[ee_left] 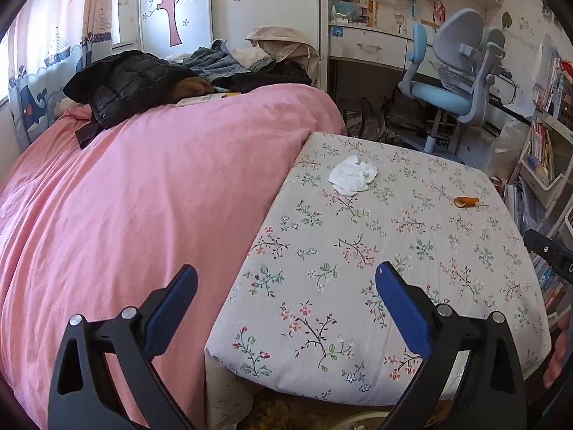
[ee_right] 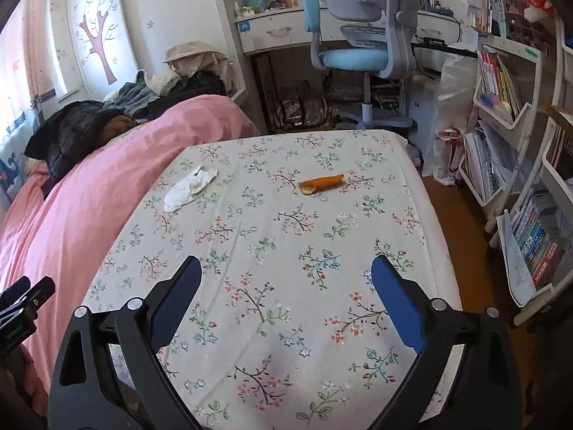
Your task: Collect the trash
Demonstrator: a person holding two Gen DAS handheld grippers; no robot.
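Observation:
A crumpled white tissue point(ee_left: 352, 178) lies on the far left part of the floral-cloth table point(ee_left: 358, 286). It also shows in the right wrist view point(ee_right: 189, 188). An orange peel point(ee_left: 466, 201) lies to its right, nearer the far right edge, and shows in the right wrist view point(ee_right: 321, 183) too. My left gripper point(ee_left: 286, 279) is open and empty, above the table's near left edge next to the bed. My right gripper point(ee_right: 286, 272) is open and empty, over the near part of the table point(ee_right: 286, 304).
A bed with a pink cover point(ee_left: 125, 197) borders the table's left side, with dark clothes point(ee_left: 125, 82) piled at its far end. A blue-grey desk chair point(ee_right: 361, 46) and a desk stand beyond. Bookshelves point(ee_right: 501, 114) line the right wall.

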